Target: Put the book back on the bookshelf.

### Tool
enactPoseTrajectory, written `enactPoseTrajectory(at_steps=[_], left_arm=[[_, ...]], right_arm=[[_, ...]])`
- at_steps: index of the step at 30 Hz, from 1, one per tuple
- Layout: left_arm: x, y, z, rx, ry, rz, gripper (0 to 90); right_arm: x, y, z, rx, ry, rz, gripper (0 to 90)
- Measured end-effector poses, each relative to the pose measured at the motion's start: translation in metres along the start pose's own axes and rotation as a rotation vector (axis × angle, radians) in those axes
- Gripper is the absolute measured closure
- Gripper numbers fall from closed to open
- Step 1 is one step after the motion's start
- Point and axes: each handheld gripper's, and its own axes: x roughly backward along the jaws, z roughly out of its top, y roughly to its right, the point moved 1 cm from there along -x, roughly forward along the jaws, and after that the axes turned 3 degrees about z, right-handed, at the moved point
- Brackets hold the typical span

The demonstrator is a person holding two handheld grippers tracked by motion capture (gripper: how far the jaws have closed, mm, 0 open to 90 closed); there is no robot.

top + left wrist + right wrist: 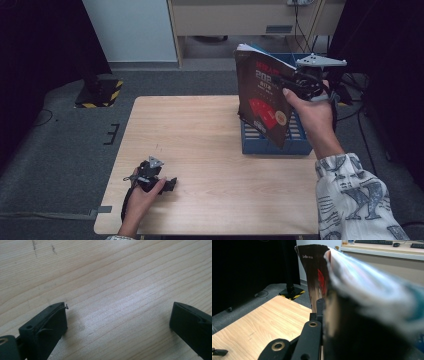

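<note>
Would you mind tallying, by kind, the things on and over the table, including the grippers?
Books: 1, the dark book, held up by the right gripper
Blue racks: 1, the rack at the table's right edge
Grippers: 2, counting the left gripper, open on the table
Total: 4

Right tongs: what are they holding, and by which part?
The right tongs are shut on the dark-covered book, gripping its upper edge, above the blue basket.

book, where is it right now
In the high view the book is at the table's far right, held upright in the right gripper above the blue crate.
</note>
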Motion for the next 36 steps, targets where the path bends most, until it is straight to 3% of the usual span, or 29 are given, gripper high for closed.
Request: enactPoseTrajectory(at_steps=[20,36], left_arm=[[0.0,0.0,0.0,0.0,0.003,0.001,0.1],[-0.001,0.0,0.0,0.0,0.005,0.0,0.0]], right_arm=[[0.013,0.014,-0.004,-0.024,0.012,-0.026,87.1],[0.037,0.03,-0.01,-0.038,0.025,-0.064,87.1]])
